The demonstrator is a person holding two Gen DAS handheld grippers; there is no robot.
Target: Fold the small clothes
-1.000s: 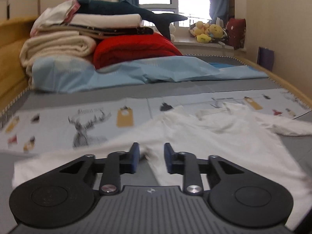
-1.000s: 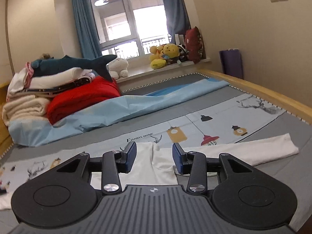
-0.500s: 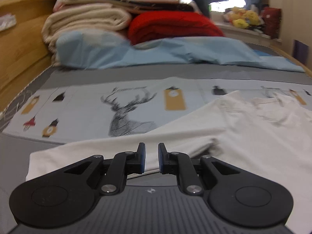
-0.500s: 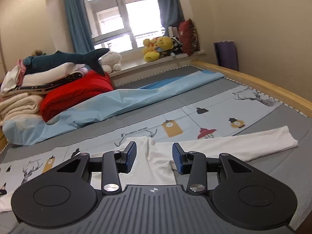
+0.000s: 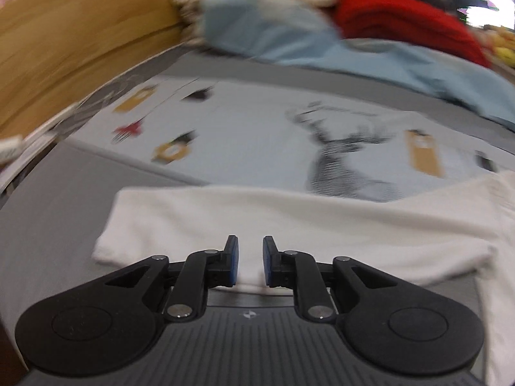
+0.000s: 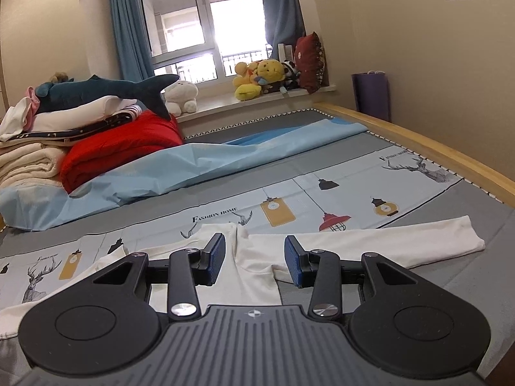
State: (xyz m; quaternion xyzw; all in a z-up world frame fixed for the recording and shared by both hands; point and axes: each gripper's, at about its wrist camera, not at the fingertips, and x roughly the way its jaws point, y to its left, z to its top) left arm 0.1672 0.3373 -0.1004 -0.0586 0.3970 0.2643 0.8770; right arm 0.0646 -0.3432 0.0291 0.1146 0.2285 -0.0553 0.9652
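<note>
The bed (image 6: 360, 160) carries a white long-sleeved top (image 6: 257, 270) spread flat for folding. Left claw (image 5: 250, 265), jaws just reopening slightly (nothing pinched), hovers over one sleeve (image 5: 289, 222); right claw (image 6: 254, 260) waits agape above the collar.

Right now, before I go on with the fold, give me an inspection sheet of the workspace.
Surface: bed sheet, grey with printed lamps and deer.
Job's things: white long-sleeved top spread flat, one sleeve stretched out to each side.
Clutter: stacked bedding, red quilt, blue cover, plush shark.
Grippers: left gripper open, narrow gap, jaws just reopening, over the sleeve; right gripper open over the collar.
Cables: nothing seen.
Surroundings: window, plush toys on the sill, wooden bed frame.
</note>
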